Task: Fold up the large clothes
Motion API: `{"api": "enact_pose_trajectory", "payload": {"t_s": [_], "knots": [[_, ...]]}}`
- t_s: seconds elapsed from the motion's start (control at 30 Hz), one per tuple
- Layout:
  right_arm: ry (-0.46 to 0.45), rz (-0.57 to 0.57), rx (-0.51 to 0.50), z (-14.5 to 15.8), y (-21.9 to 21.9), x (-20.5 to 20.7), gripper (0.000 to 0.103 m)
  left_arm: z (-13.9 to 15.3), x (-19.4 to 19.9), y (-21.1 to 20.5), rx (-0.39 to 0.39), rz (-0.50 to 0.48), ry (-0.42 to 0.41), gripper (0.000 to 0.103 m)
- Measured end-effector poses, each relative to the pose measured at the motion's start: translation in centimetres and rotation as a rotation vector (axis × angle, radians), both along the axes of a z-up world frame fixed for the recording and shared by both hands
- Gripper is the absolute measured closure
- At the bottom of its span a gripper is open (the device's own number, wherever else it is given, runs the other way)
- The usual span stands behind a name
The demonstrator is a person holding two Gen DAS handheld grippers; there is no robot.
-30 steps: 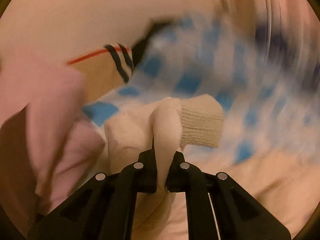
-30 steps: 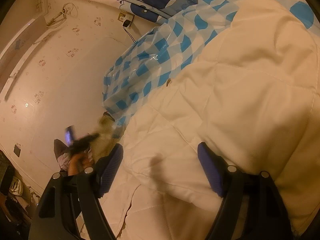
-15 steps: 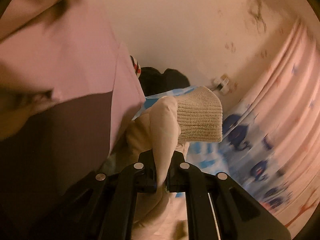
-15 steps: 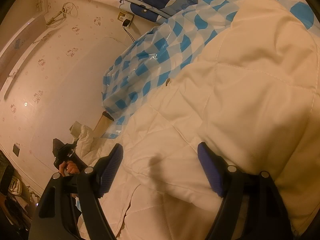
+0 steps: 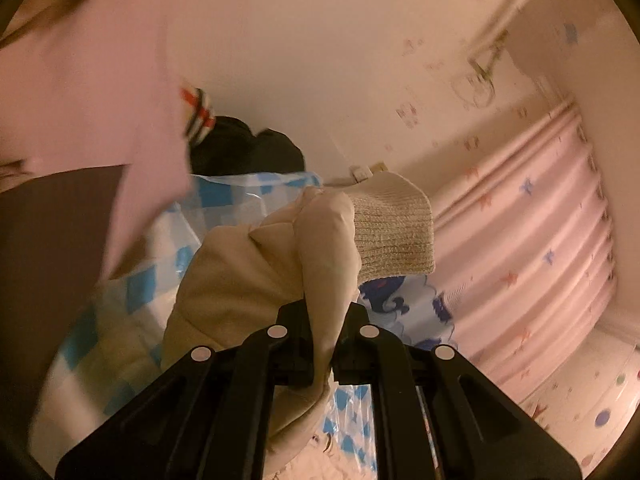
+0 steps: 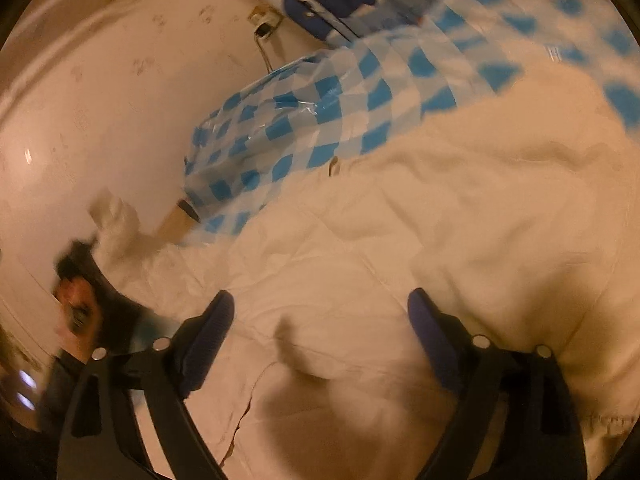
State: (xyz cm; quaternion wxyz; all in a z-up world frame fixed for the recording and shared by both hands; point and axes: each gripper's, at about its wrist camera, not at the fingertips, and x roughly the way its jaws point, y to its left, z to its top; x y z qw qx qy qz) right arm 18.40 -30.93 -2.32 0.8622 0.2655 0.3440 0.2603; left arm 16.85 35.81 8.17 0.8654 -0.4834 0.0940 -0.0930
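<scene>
A cream quilted jacket [image 6: 440, 220] lies spread on a blue-and-white checked sheet [image 6: 320, 120]. My left gripper [image 5: 322, 320] is shut on the jacket's sleeve [image 5: 320, 248] just below its ribbed knit cuff [image 5: 392, 236] and holds it up in the air. In the right wrist view the left gripper [image 6: 84, 264] shows far left, blurred, with the sleeve end [image 6: 116, 220] raised. My right gripper [image 6: 320, 332] is open and empty, just above the jacket's body.
A wall socket with a cable [image 6: 264, 20] sits on the wall behind the sheet. Pink curtains [image 5: 540, 240] hang at the right in the left wrist view. A pink garment [image 5: 80, 100] and dark clothes [image 5: 244, 152] are at the left.
My left gripper has lifted the sleeve up off the sheet and swung it toward the wall. My right gripper has shifted slightly over the jacket, still open.
</scene>
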Motion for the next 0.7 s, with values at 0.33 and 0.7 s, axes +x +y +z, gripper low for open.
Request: {"api": "enact_pose_trajectory", "payload": {"t_s": [0.33,0.7], "knots": [[0.200,0.110,-0.371,-1.0,8.2,6.0,0.006,3.5,2.2,-12.1,0.084,-0.267,-0.064,0.098],[0.164,0.096,0.526,0.5,-4.8,4.4,0.006,-3.3,7.2,-38.4,0.085,-0.779,0.030,0.098]]}}
